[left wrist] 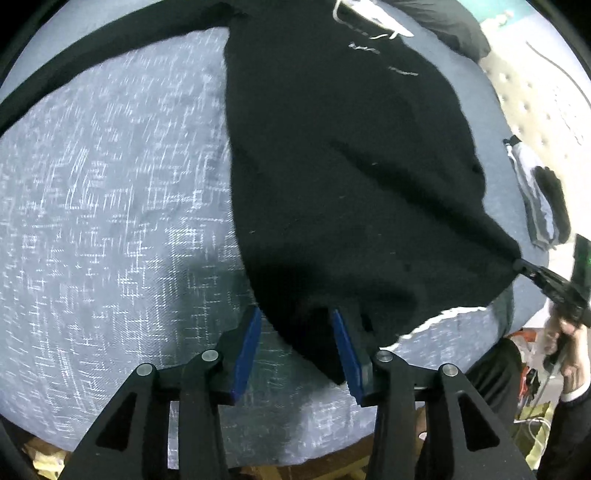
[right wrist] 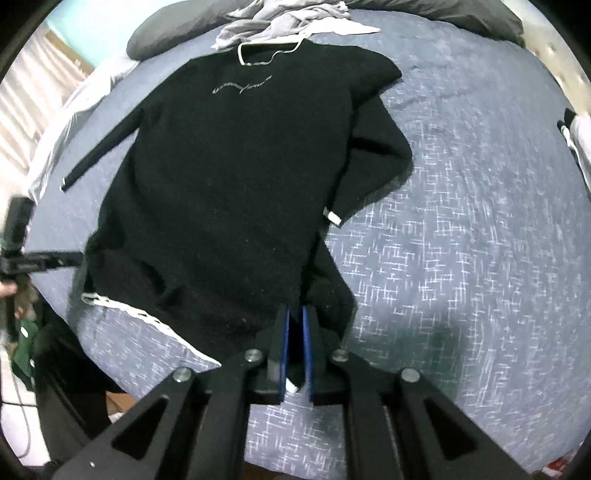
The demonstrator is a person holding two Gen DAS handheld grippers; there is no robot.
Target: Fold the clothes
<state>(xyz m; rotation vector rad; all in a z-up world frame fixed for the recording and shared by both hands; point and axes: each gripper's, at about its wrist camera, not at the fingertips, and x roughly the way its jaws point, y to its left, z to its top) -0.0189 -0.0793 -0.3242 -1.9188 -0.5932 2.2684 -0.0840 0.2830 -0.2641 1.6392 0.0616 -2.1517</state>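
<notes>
The black sweater (right wrist: pixel 229 177) is lying spread on the blue bedspread (right wrist: pixel 461 236), its hem at the near edge. The right gripper (right wrist: pixel 294 325) is pinching one hem corner tight, while the left gripper (left wrist: pixel 295 332) is gaping around the other without biting. If only one corner lifts, I'd expect the hem to skew and bunch. There's open bedspread on both sides, but a gray clothes pile (right wrist: pixel 280 18) is crowding the collar.
</notes>
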